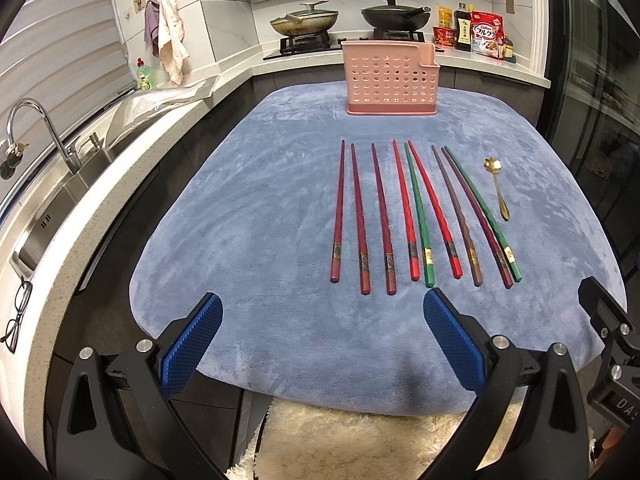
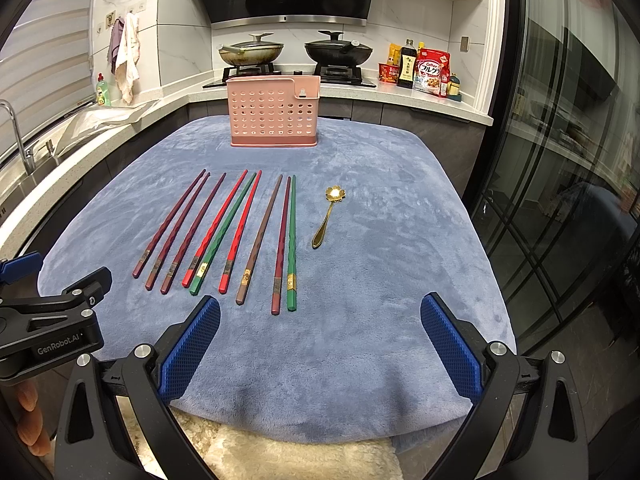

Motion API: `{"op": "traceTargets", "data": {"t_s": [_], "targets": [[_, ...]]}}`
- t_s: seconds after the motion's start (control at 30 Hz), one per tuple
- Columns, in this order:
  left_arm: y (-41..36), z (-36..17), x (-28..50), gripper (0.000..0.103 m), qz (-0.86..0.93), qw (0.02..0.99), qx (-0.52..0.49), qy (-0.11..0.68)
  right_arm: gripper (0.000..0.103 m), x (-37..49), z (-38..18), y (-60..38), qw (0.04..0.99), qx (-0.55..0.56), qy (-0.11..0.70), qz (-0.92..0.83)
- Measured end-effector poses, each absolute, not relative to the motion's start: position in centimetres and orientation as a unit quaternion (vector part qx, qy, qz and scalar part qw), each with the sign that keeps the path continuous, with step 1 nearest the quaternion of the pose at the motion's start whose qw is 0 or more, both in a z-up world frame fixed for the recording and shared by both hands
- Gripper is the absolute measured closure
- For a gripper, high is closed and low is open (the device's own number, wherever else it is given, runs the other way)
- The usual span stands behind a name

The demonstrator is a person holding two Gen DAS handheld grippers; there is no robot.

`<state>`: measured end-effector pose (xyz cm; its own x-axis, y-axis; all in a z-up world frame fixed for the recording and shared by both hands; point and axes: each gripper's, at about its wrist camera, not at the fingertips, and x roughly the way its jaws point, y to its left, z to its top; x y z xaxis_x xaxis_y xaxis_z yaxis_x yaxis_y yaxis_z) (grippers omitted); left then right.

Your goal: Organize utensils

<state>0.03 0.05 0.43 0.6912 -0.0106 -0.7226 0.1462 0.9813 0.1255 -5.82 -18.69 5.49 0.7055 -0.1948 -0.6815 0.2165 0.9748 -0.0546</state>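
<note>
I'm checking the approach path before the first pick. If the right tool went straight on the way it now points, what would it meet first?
Probably the blue cloth: the right tool is open, and the strip ahead looks bare, between the green chopstick and the gold spoon. Farther on stands the pink holder. Depth is unclear.

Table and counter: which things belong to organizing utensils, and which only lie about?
Job things: chopsticks, gold spoon, pink holder.

Lying about: two woks, cereal bag, dish soap, glasses.
</note>
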Motion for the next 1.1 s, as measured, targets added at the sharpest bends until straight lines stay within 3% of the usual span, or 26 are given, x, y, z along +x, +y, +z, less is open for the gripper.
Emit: {"op": "traceTargets", "data": {"t_s": [0.7, 0.93, 1.1], "targets": [[4.7, -5.1, 7.2, 0.01, -0.062, 0.881, 0.001, 0.469, 0.007, -2.5, 2.9, -22.0, 0.906, 0.067, 0.4, -0.121], [3.2, -7.0, 9.6, 0.024, -0.077, 0.869, 0.025, 0.488, 0.007, 0.4, 1.9, -22.7, 0.902, 0.074, 0.408, -0.123], [3.2, -6.7, 10.6, 0.043, -0.08, 0.872, 0.035, 0.481, 0.015, 2.6, 1.2, -23.8, 0.898, 0.087, 0.412, -0.127]]}}
